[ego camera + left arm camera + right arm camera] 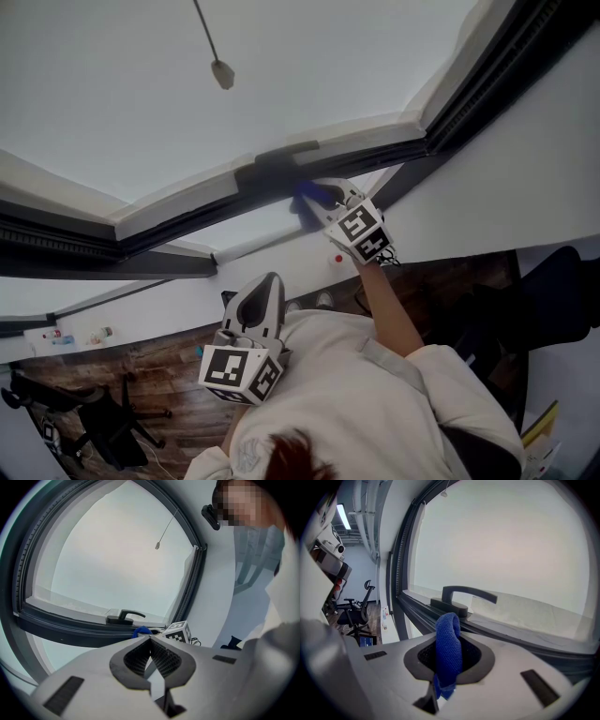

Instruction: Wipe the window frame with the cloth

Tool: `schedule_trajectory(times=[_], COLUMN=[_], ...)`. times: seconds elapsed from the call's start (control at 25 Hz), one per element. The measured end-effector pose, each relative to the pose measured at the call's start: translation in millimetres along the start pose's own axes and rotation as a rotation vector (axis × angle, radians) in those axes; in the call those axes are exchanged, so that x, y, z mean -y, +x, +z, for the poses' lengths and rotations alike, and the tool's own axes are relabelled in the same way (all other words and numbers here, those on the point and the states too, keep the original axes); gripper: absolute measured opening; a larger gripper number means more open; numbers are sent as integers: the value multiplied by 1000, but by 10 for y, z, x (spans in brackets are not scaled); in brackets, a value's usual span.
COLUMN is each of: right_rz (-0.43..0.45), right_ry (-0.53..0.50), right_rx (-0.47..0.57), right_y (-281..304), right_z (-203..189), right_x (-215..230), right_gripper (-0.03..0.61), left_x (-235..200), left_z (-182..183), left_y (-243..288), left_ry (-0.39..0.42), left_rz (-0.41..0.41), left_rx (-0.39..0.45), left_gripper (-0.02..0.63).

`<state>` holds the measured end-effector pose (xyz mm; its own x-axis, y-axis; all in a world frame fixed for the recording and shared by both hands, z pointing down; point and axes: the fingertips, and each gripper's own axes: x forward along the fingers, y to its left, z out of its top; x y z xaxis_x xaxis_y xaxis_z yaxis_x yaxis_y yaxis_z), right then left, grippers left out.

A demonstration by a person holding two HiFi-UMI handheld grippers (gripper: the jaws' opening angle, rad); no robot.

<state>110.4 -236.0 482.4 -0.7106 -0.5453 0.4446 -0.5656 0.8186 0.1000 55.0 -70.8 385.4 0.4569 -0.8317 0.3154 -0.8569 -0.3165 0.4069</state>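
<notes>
The right gripper (pixel 450 660) pinches the cloth (pixel 449 634) mid-fold, a good hold for something soft, light and floppy, at 6 o'clock of the frame's (pixel 401 573) handle (pixel 457 599); the left gripper (pixel 151 641) is closed, empty.

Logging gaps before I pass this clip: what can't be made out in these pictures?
1. Whether the cloth touches the window frame: in the head view the right gripper covers the spot, in the right gripper view the cloth's own fold does.
2. The small items, head view's lower left: too small to identify.
3. Frame's outer ends: cut off by every view's edges.
</notes>
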Motion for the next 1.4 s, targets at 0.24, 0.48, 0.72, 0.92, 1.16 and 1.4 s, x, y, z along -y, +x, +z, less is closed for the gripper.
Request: schedule_trajectory(times=[0.24,0.48,0.72,0.92,1.16,1.4], right_rz=[-15,-29,-52,-67,-74,-101], right_ry=[8,18,28,45,54,68], right_rx=[-3,-2,0,5,12,17], right_y=[-56,-115,-178,-245,-287,-380], right_z=[-34,-59,-104,-152,-180,-236], right_x=[86,155,255,347,408,549], right_gripper=[49,49,49,49,49,49], left_x=[29,56,91,127,161,211], left_z=[2,-9,-28,-43,-57,-72], left_y=[40,57,86,102,112,139], left_ry=[2,0,1,4,8,11], left_rz=[-9,-10,-12,-4,5,10], left_rx=[-6,-9,-11,-14,-14,-15], left_gripper=[5,5,5,5,5,5])
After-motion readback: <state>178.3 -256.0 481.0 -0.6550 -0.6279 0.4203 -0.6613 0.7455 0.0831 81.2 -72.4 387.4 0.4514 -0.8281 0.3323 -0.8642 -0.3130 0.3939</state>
